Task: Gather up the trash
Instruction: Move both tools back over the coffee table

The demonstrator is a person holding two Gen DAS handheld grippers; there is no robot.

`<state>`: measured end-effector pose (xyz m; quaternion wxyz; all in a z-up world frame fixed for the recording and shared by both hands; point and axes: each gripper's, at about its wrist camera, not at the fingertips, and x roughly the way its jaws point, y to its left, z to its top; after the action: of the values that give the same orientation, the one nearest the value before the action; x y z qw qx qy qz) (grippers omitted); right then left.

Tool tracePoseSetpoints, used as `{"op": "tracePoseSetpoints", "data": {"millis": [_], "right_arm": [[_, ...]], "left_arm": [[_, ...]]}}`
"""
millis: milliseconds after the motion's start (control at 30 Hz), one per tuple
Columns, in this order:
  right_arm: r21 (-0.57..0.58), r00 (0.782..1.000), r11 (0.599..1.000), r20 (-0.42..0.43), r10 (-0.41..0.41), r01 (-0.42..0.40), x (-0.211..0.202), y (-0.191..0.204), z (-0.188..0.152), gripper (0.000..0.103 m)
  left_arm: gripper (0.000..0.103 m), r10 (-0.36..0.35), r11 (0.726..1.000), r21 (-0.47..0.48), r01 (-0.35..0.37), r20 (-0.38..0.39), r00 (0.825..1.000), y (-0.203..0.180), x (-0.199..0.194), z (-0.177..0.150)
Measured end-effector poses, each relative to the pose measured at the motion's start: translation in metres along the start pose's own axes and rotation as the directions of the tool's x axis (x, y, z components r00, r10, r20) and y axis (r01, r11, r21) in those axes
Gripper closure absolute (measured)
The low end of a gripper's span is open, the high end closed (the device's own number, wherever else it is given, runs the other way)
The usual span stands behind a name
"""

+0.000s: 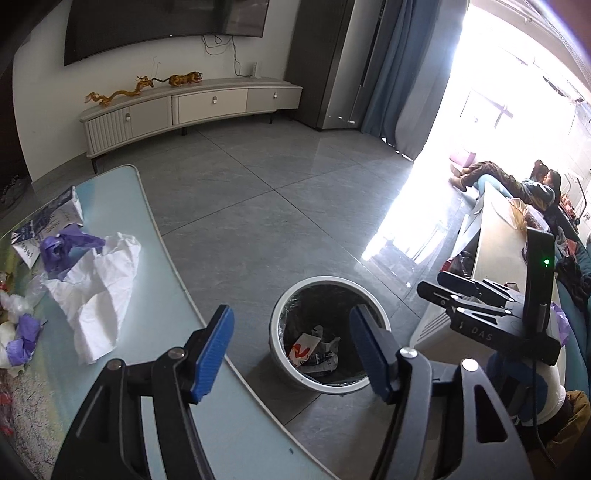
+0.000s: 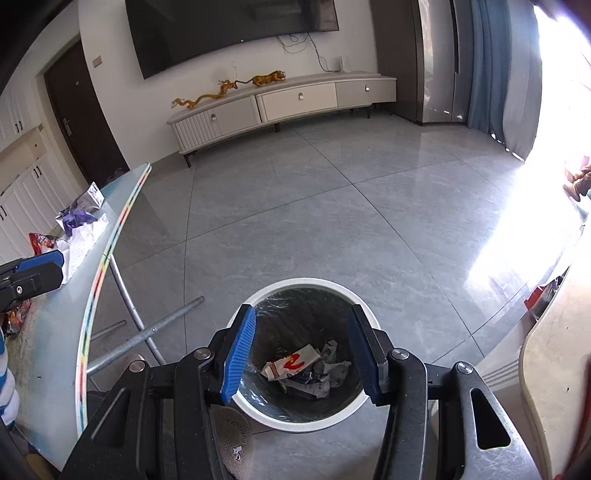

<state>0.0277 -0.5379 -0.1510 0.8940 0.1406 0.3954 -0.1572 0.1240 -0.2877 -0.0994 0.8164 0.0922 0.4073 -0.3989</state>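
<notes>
Trash already lies in the round white black-lined bin (image 2: 301, 369): a crumpled red-and-white carton (image 2: 291, 365); both the left gripper (image 1: 291, 350) and right gripper (image 2: 301, 354) hang with jaws spread, empty. White crumpled paper (image 1: 98, 284) and purple plastic scraps (image 1: 66, 247) remain on the pale glass table (image 1: 155, 258); roughly midway, I judge.

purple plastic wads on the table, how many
2 seen: one purple wad atop the white tissue, another purple wad near the table's left edge. More may be hidden.

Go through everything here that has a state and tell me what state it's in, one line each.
Left gripper: open, nothing between the fingers.
Right gripper: open, empty, above the bin.
Trash bin: uncovered, lined, crumpled wrappers at the bottom, mostly unfilled.
White paper: crumpled, lying on the table.
Purple bag: scrunched, on the table.
TV: screen dark.
TV cabinet: drawers shut.
Curtain: drawn aside.
</notes>
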Motion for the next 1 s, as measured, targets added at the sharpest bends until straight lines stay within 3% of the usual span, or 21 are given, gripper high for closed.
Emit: {"op": "tracePoseSetpoints", "data": {"millis": [500,800,1000], "right_arm": [[-0.166,0.991,0.984,0.107,0.081,-0.063,-0.058,0.102,0.029,0.052],[-0.242,0.986,0.966,0.109,0.122,-0.093,-0.068,0.149,0.032,0.051],[-0.271,0.984,0.955,0.093,0.151,-0.121,-0.064,0.172,0.034,0.051]], "left_arm": [[0.039,0.098,0.981,-0.18,-0.074,0.132,0.986,0.098,-0.095,-0.045],[0.039,0.155,0.954,-0.279,-0.108,0.15,0.976,0.148,-0.121,-0.074],[0.039,0.23,0.929,-0.326,-0.175,0.136,0.964,0.187,-0.136,-0.096]]}}
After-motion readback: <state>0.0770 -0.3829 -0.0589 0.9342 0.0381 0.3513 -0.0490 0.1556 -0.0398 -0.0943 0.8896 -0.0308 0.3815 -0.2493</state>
